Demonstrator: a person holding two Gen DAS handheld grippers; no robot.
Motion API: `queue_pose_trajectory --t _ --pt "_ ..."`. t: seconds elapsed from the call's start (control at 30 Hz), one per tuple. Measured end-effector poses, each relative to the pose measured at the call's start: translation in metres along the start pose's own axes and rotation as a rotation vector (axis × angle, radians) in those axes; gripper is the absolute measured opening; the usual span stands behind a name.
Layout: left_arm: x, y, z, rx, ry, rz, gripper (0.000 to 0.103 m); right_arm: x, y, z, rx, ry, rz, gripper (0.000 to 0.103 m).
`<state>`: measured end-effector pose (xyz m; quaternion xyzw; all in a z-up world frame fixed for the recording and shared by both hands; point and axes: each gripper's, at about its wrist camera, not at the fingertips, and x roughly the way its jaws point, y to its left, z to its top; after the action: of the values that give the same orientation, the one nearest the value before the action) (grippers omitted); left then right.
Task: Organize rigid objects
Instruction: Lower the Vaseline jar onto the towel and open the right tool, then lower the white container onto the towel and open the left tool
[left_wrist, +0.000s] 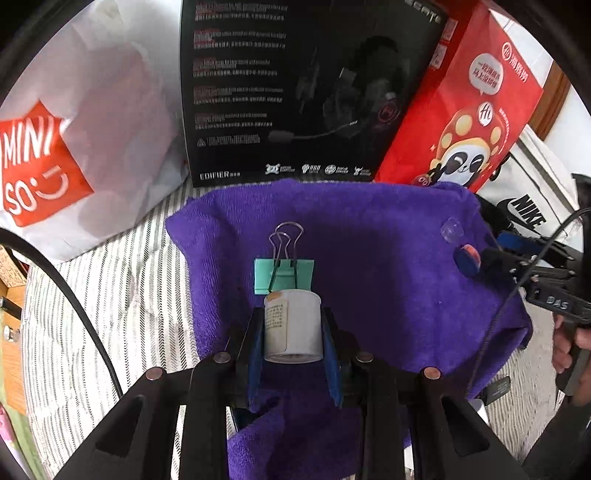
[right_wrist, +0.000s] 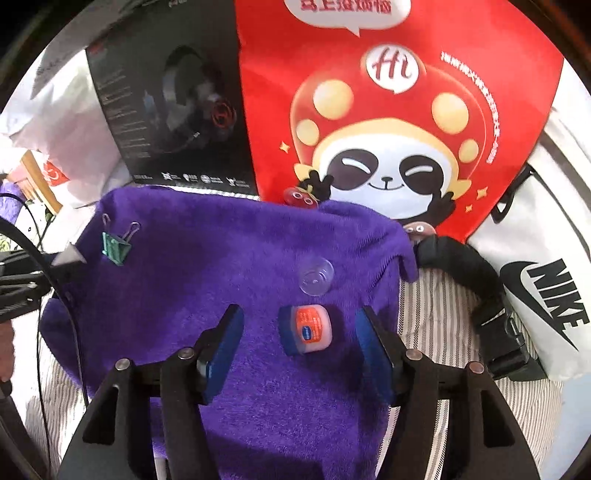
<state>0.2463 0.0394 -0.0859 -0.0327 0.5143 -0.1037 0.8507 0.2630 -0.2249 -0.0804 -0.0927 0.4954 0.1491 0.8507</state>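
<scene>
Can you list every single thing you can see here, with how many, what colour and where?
towel: one, purple, spread on the striped sheet
binder clip: one, green, on the towel's left part
small jar: one, blue and pink, on the towel between the right jaws
clear cap: one, see-through, just behind the jar
white bottle: one, held over the towel
headset box: one, black, behind the towel
panda bag: one, red, beside the box
Miniso bag: one, white, far left
Nike bag: one, white, far right
left gripper: black, shut on the bottle
right gripper: black, open
</scene>
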Motion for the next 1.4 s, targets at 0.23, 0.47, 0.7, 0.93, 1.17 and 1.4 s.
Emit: queue_pose_trajectory --t 0.23,0.47,0.7,0.93,1.17,1.4 --pt "0.021 -0.004 -0.005 0.036 0.027 0.028 0.027 -0.001 0.004 0.002 -0.015 0.002 0.0 0.063" --pt "0.025 -0.013 -0.009 0.071 0.028 0.053 0.028 -0.002 0.003 0.0 -0.019 0.005 0.002 0.063" --pt "0.028 -0.023 -0.011 0.105 0.036 0.029 0.044 -0.004 0.004 -0.001 -0.028 0.01 -0.01 0.063" --pt "0.03 -0.034 -0.013 0.136 0.06 0.076 0.049 -0.014 0.003 -0.001 -0.036 -0.01 -0.01 0.063" --pt "-0.01 -0.046 -0.007 0.113 0.013 0.144 0.049 -0.032 0.001 0.0 -0.031 -0.051 0.009 0.068" --pt "-0.044 -0.078 -0.028 0.142 -0.042 0.144 0.049 -0.055 -0.006 0.0 -0.011 -0.091 0.029 0.071"
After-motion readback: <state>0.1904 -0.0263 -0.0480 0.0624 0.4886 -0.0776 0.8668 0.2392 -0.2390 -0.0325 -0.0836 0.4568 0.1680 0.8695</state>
